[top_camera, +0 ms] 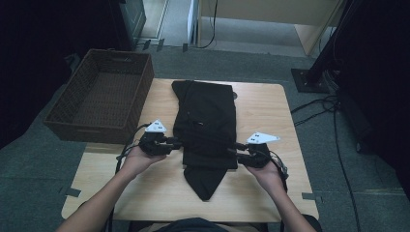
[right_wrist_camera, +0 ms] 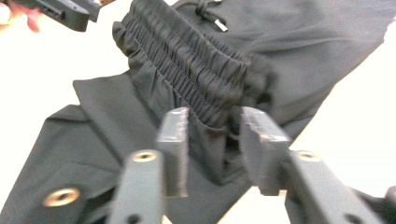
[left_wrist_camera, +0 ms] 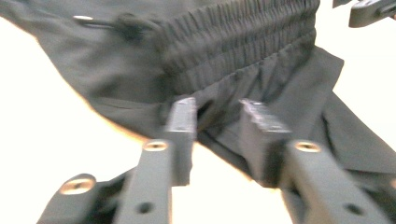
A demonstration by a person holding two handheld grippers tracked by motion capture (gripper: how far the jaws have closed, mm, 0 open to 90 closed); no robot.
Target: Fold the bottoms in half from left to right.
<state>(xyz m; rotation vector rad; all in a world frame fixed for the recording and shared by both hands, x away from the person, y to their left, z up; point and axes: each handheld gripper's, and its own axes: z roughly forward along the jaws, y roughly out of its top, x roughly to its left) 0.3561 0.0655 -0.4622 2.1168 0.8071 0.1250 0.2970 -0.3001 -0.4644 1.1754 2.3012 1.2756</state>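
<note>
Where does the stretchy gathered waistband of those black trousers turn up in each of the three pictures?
High view: waistband crosses the table's middle, between both claws.
Left gripper view: top centre to right, above the claw tips.
Right gripper view: slanting from top left to centre.
Shared landmark: the drawstring, at top left in the left gripper view.

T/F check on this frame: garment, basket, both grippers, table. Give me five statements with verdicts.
1. The black garment lies on the wooden table. True.
2. The wicker basket holds folded clothes. False: nothing lies in it.
3. The left gripper has fabric below the elastic waistband between its jaws. True.
4. The right gripper is over the basket. False: it is at the garment's edge, near the waistband.
5. The basket stands to the left of the garment. True.
</note>
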